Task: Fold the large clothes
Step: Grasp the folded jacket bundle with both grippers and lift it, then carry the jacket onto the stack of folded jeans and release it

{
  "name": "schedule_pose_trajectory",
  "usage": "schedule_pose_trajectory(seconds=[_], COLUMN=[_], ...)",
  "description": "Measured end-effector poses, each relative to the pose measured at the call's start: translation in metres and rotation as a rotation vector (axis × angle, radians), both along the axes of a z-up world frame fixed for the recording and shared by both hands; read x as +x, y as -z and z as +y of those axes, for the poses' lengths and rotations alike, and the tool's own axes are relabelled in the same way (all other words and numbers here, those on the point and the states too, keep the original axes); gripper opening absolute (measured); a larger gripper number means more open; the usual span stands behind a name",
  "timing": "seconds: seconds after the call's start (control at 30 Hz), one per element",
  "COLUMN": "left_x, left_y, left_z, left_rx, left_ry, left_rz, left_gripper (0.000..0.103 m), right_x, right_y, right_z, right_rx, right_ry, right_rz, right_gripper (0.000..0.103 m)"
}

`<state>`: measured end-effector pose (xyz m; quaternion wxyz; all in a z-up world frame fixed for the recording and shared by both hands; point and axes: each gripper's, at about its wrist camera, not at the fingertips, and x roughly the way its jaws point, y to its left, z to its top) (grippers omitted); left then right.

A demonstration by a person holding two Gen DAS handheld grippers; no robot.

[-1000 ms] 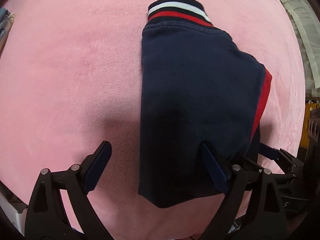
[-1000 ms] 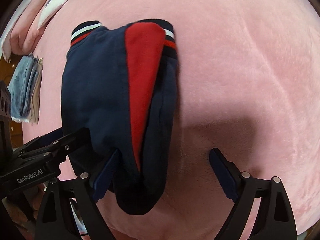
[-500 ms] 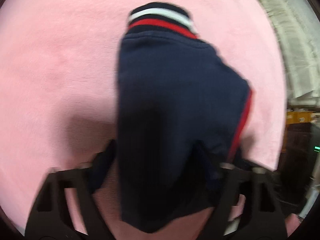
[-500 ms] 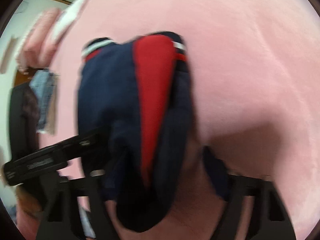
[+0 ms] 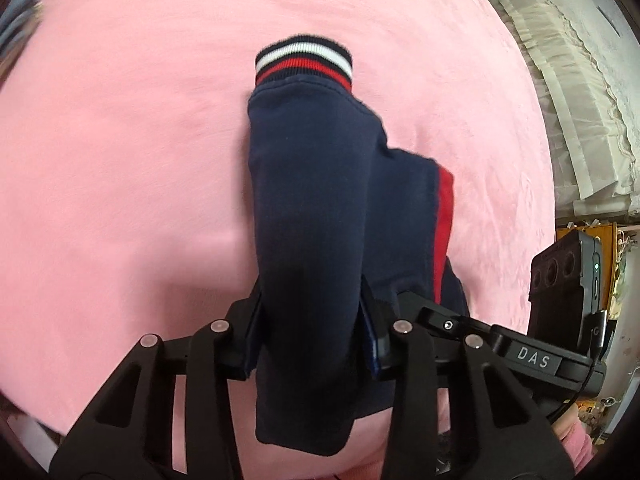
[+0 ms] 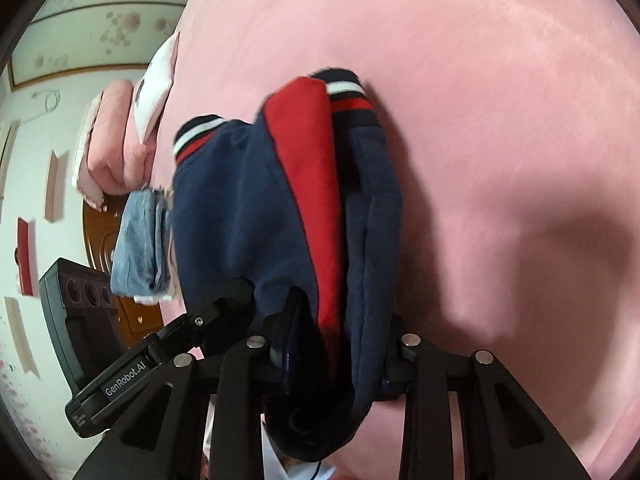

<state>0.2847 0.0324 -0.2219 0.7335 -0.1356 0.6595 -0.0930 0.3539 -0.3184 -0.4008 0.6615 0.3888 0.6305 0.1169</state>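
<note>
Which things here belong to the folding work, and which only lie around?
Belong to the job:
navy garment, gripped at its near end
left claw
right claw
pink blanket under it

Only lying about:
folded jeans
pink pillow
cream bedding

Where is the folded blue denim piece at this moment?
In the right wrist view, the denim piece lies at the left, at the pink blanket's edge, just beside the navy garment and below folded pink bedding.

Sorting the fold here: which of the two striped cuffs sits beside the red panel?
The farther striped cuff, at the top of the red panel. The other striped cuff lies left, bordered only by navy fabric.
</note>
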Motion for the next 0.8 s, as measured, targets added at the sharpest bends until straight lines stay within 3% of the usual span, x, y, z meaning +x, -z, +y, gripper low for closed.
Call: schedule_pose_trajectory(seconds=[0.17, 0.3, 0.57, 0.8], left_x=[-0.03, -0.034, -0.024, 0.036], left_y=[-0.042, -0.088, -0.202, -0.263], left_z=[0.067, 0.136, 0.323, 0.444], left_rx=[0.089, 0.152, 0.276, 0.416], left_ry=[-0.014, -0.072, -0.227, -0.246], left_rz=[-0.043, -0.084, -0.297, -0.475], left_gripper=[0.036, 0.036, 0.036, 0.036], right_x=[-0.015, -0.014, 0.057, 0.127], right_y=[-0.027, -0.053, -0.126, -0.195], right_z=[0.053, 0.12, 0.294, 0.463], right_rx=[0.064, 0.14, 0.228, 0.249], right_ry=[-0.045, -0.074, -0.202, -0.244], right_rz=[-0.025, -0.088, -0.302, -0.51], right_gripper=[0.026, 0.025, 0.025, 0.024])
